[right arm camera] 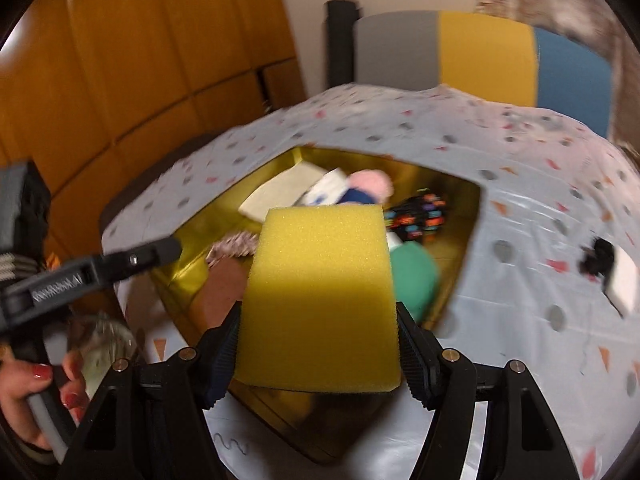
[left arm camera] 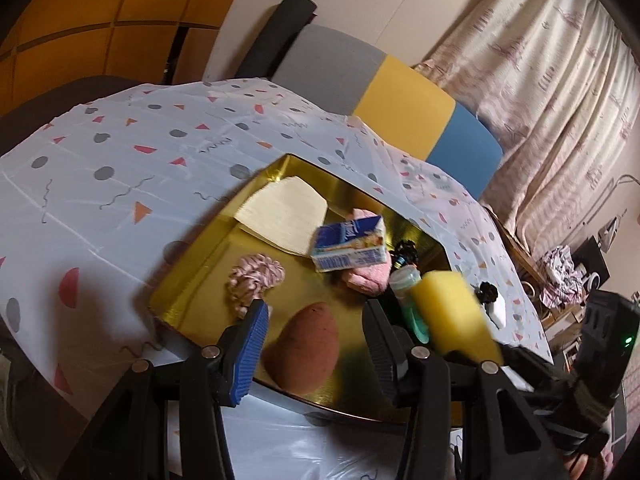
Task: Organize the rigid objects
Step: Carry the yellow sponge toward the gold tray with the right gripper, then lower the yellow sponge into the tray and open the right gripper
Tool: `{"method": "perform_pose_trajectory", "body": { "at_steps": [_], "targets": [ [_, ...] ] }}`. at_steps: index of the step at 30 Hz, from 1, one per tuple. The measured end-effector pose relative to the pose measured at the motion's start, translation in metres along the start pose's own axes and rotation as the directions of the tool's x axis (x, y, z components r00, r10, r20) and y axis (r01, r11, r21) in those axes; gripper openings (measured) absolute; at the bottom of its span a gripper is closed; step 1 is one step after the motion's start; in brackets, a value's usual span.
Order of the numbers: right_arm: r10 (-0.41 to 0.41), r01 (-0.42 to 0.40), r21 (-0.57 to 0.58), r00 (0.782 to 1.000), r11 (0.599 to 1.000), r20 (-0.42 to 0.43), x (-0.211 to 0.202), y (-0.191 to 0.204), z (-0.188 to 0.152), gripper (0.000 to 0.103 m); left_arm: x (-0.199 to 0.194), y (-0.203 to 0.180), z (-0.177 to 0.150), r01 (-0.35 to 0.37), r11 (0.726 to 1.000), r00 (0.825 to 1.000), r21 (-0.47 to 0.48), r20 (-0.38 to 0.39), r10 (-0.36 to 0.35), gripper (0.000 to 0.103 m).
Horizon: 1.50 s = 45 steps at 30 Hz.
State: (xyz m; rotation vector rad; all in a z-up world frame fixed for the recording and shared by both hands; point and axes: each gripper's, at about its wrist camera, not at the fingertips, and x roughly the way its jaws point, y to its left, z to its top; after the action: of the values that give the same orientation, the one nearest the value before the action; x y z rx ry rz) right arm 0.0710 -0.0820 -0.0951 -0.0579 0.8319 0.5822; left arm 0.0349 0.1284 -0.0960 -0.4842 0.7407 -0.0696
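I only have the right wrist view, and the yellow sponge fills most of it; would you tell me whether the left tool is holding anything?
Observer: No, the left tool is open and empty, over the near part of the gold tray.
Operator: What lies beneath it?
Observer: A brown egg-shaped object lies on the tray floor, in line with the gap between its fingers.
Operator: And how does the blue-and-white carton sit?
Observer: The carton rests tilted on a pink cloth, next to a teal bottle.
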Motion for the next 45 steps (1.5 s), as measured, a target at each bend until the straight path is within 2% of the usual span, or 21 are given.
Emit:
{"method": "perform_pose_trajectory", "body": {
  "at_steps": [6, 9, 11, 15, 20, 22, 26, 29, 32, 36, 39, 45],
  "targets": [
    [0.043, -0.049, -0.086, 0.996, 0.995, -0.076, 0.042, 0.023, 0.006, 0.071, -0.005, 0.011, 0.001, -0.014, 1.000, 1.000, -0.025, 0.012, 0.014, 0.049],
    [0.060, -0.069, -0.075, 0.990, 0.995, -0.125, 0.058, 0.022, 0.008, 0.071, -0.007, 0.014, 0.000, -0.018, 0.999, 1.000, -0.028, 0.013, 0.018, 0.049],
    [0.037, -0.046, -0.060, 0.989, 0.997, -0.143, 0.062, 0.018, 0.006, 0.076, -0.008, 0.015, 0.000, -0.019, 0.999, 1.000, -0.029, 0.014, 0.020, 0.049],
    [0.052, -0.053, -0.013, 0.994, 0.998, -0.101, 0.047, 0.011, 0.004, 0.088, -0.007, 0.016, 0.000, -0.024, 0.999, 1.000, -0.035, 0.014, 0.025, 0.049],
    [0.042, -0.041, 0.029, 0.998, 0.999, -0.036, 0.023, 0.006, 0.002, 0.089, -0.002, 0.012, -0.003, -0.019, 1.000, 1.000, -0.025, 0.004, 0.019, 0.049],
    [-0.002, 0.002, 0.007, 1.000, 1.000, -0.016, 0.020, 0.010, 0.004, 0.089, -0.002, 0.009, -0.005, -0.015, 1.000, 1.000, -0.020, 0.004, 0.016, 0.049],
    [-0.139, 0.135, -0.073, 0.989, 0.988, -0.055, 0.037, 0.021, 0.010, 0.084, -0.004, 0.006, -0.006, -0.018, 1.000, 1.000, -0.009, 0.005, 0.018, 0.049],
    [-0.176, 0.165, -0.108, 0.979, 0.980, -0.101, 0.054, 0.025, 0.010, 0.083, -0.006, 0.007, -0.005, -0.022, 1.000, 1.000, -0.013, 0.011, 0.022, 0.049],
    [-0.197, 0.186, -0.119, 0.976, 0.975, -0.090, 0.058, 0.027, 0.012, 0.082, -0.008, 0.007, -0.004, -0.025, 1.000, 1.000, -0.011, 0.011, 0.025, 0.049],
    [-0.133, 0.131, -0.044, 0.990, 0.990, -0.055, 0.037, 0.019, 0.012, 0.083, -0.007, 0.007, -0.004, -0.025, 1.000, 1.000, -0.006, 0.008, 0.025, 0.049],
    [-0.117, 0.117, 0.040, 0.993, 0.992, -0.010, 0.018, 0.005, 0.011, 0.083, -0.004, 0.004, -0.005, -0.017, 1.000, 1.000, 0.000, -0.004, 0.017, 0.049],
    [-0.179, 0.169, 0.217, 0.983, 0.961, 0.028, -0.020, -0.046, -0.001, 0.083, 0.001, -0.014, -0.010, 0.028, 0.998, 0.999, 0.057, -0.030, -0.026, 0.049]
  ]
}}
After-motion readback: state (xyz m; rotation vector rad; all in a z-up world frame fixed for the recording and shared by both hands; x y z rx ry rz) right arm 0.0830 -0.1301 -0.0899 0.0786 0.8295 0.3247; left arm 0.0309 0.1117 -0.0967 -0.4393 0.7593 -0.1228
